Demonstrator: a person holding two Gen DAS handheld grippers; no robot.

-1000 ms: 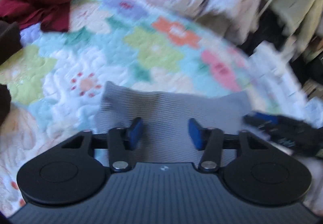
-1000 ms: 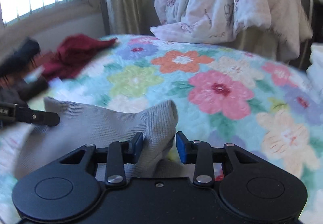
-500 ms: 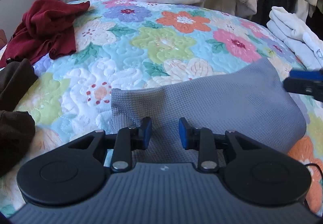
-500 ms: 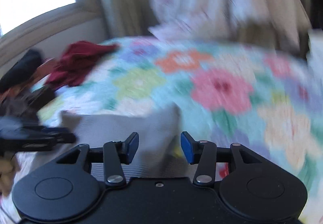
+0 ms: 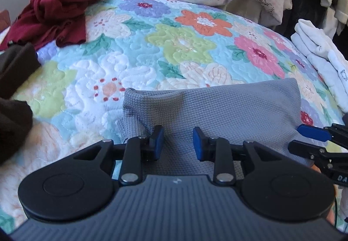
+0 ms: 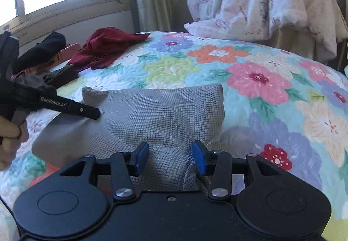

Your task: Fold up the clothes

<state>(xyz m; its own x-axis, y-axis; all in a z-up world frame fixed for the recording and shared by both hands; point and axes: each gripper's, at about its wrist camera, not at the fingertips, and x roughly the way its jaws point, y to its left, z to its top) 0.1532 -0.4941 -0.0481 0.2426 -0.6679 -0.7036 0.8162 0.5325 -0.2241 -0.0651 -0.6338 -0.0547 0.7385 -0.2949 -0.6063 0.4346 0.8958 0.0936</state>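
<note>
While the grey waffle-knit garment [image 5: 217,110] lies folded on the floral quilt [image 5: 174,45] of the bed, both tools sit right over its near edge. In the left wrist view the left hand-held gripper [image 5: 178,143] fills the lower middle of the frame, its blue pads partly open with grey cloth showing in the gap; neither pad visibly presses, so I read it as holding nothing. The right hand-held gripper [image 6: 171,159] sits at the lower middle of its own view, and its jaws have just been opening then easing back a touch; a bunched ridge of the garment stands between the pads, and the right-hand pad looks to brush it, though I cannot tell whether it pinches.

Now the relation that matters: the garment's long axis runs across both frames, left to right, and it stretches away from both tools toward the upper part of each picture. The left tool stands near the left end, the right tool near the right end, so each has its own corner close. In the left view the right tool's tip peeks in at the right edge.

A dark red garment [image 5: 54,12] lies crumpled at upper left, white folded clothes [image 5: 315,56] at the right edge. My judgement: the next fold carries the near edge over, away from the tools.
</note>
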